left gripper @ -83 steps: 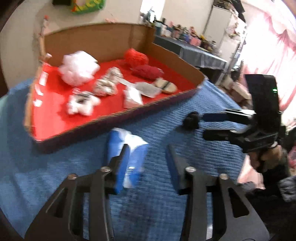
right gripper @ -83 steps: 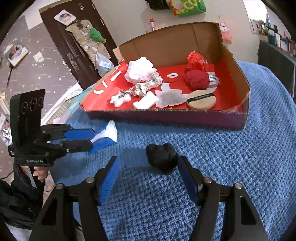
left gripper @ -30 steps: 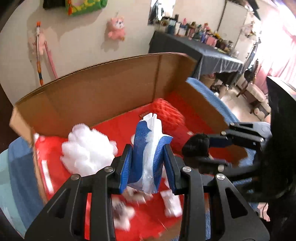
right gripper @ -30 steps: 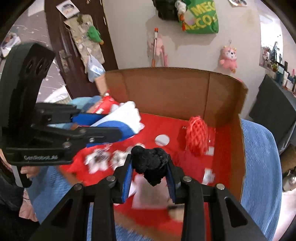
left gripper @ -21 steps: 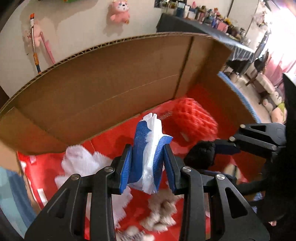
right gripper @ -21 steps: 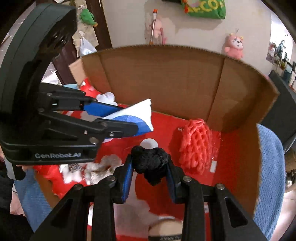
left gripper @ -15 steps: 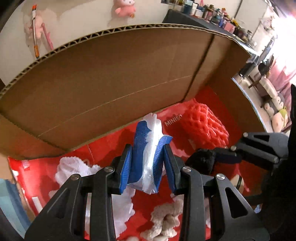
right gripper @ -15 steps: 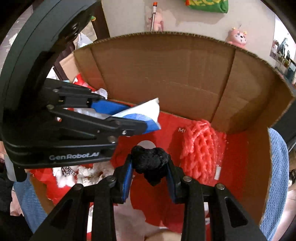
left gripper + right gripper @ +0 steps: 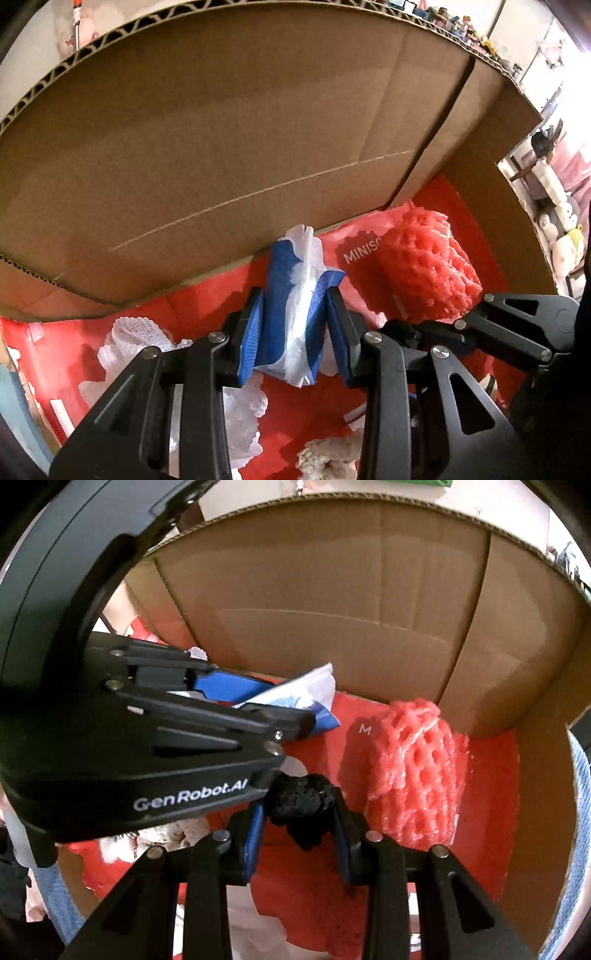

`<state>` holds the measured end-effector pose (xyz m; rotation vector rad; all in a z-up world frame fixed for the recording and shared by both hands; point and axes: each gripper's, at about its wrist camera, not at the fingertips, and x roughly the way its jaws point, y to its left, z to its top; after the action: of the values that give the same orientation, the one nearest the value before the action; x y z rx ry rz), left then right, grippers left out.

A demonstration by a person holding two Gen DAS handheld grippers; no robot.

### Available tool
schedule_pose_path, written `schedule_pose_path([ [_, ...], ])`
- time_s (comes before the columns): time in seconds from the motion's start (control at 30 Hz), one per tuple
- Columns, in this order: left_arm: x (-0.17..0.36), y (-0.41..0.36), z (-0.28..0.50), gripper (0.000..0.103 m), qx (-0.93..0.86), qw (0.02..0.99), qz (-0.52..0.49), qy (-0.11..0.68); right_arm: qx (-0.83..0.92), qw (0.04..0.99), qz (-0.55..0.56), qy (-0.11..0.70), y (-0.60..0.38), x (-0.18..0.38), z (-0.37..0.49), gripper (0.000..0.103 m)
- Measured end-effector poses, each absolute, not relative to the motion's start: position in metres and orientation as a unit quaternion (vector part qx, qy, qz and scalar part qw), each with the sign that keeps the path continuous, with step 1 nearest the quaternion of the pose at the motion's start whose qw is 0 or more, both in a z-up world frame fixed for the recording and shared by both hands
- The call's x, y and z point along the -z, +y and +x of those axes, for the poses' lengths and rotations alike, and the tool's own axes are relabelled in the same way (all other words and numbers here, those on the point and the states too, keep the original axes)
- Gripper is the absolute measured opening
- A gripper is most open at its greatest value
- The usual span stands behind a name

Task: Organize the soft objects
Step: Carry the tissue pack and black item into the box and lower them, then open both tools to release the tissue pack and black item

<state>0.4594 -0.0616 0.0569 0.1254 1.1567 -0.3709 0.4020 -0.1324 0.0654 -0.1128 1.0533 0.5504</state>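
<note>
My left gripper (image 9: 295,332) is shut on a blue and white tissue pack (image 9: 297,291) and holds it inside the cardboard box (image 9: 221,110), close to the back wall. The pack also shows in the right wrist view (image 9: 303,694). My right gripper (image 9: 299,823) is shut on a black fuzzy ball (image 9: 301,805), held above the red box floor (image 9: 487,775), just right of and under the left gripper. A red foam net (image 9: 413,764) stands in the back right corner; it also shows in the left wrist view (image 9: 428,269).
White foam netting (image 9: 136,339) and a cream fluffy piece (image 9: 325,458) lie on the red floor at the left and front. The tall cardboard walls (image 9: 351,590) close in the back and right. The left gripper body (image 9: 110,701) fills the left of the right wrist view.
Both grippers have moved further into the box toward the back wall, each still holding its object. The left gripper now overlaps the right gripper's view more closely.
</note>
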Motion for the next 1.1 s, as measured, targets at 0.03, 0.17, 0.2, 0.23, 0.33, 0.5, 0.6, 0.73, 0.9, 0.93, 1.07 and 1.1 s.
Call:
schedule_pose_path([
  [0.03, -0.056, -0.061, 0.460, 0.032, 0.173, 0.820, 0.058, 0.543, -0.259, 0.827, -0.052, 0.497, -0.133, -0.064, 0.402, 0.036],
  [0.17, -0.057, -0.065, 0.453, 0.032, 0.175, 0.820, 0.059, 0.541, -0.259, 0.827, -0.049, 0.497, -0.134, -0.064, 0.402, 0.036],
  [0.2, -0.057, -0.065, 0.451, 0.032, 0.176, 0.820, 0.061, 0.541, -0.259, 0.827, -0.049, 0.497, -0.134, -0.063, 0.402, 0.036],
  [0.23, -0.057, -0.065, 0.451, 0.032, 0.177, 0.820, 0.064, 0.540, -0.258, 0.827, -0.049, 0.498, -0.133, -0.063, 0.403, 0.036],
  [0.33, -0.057, -0.067, 0.450, 0.038, 0.178, 0.821, 0.066, 0.538, -0.261, 0.822, -0.044, 0.504, -0.133, -0.059, 0.404, 0.036],
  [0.5, -0.057, -0.071, 0.446, 0.042, 0.181, 0.824, 0.068, 0.533, -0.261, 0.822, -0.041, 0.504, -0.138, -0.056, 0.417, 0.037],
  [0.6, -0.058, -0.071, 0.444, 0.043, 0.182, 0.824, 0.065, 0.532, -0.262, 0.821, -0.037, 0.505, -0.139, -0.061, 0.421, 0.039],
  [0.73, -0.059, -0.064, 0.450, 0.048, 0.184, 0.825, 0.058, 0.532, -0.262, 0.822, -0.035, 0.504, -0.140, -0.059, 0.422, 0.042],
  [0.9, -0.066, -0.059, 0.447, 0.050, 0.183, 0.826, 0.056, 0.530, -0.263, 0.824, -0.032, 0.502, -0.142, -0.056, 0.418, 0.049],
  [0.93, -0.067, -0.057, 0.446, 0.050, 0.183, 0.826, 0.055, 0.530, -0.263, 0.824, -0.032, 0.501, -0.142, -0.055, 0.417, 0.050],
  [1.07, -0.072, -0.060, 0.443, 0.055, 0.181, 0.828, 0.055, 0.528, -0.264, 0.826, -0.033, 0.498, -0.142, -0.058, 0.413, 0.054],
  [1.1, -0.074, -0.060, 0.442, 0.055, 0.181, 0.828, 0.055, 0.527, -0.265, 0.826, -0.032, 0.497, -0.142, -0.059, 0.412, 0.055],
])
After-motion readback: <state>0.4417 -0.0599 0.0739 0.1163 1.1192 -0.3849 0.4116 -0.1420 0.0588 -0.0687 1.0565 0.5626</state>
